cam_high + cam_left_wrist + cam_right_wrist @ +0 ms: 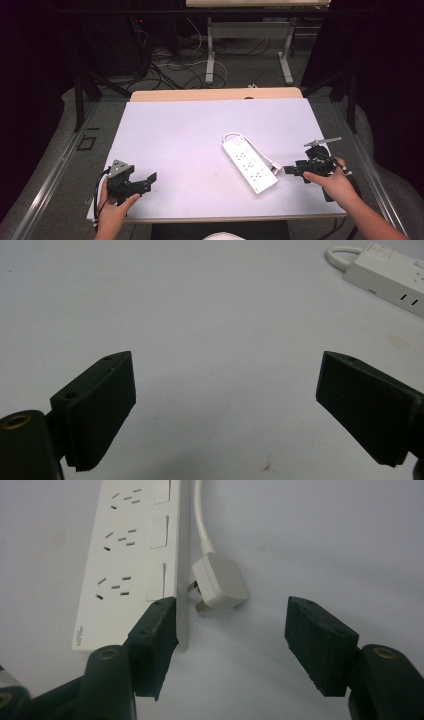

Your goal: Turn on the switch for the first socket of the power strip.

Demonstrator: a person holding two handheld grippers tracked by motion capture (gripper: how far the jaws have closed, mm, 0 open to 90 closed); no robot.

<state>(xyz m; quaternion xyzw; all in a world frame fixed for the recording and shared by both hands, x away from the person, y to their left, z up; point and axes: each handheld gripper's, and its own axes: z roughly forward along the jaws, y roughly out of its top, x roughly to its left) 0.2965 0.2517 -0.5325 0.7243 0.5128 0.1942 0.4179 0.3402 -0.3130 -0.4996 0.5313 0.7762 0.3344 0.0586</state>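
White plug (pixel 220 582) on cord, prongs exposed, beside 3-socket power strip (pixel 127 555).

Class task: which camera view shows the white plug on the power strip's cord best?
The right gripper view: the plug lies close ahead, prongs visible beside the power strip. The high view shows it tiny; the left gripper view catches no plug, just the strip's end.

Dark room (cables (pixel 170 62) on floor (pixel 240 70))
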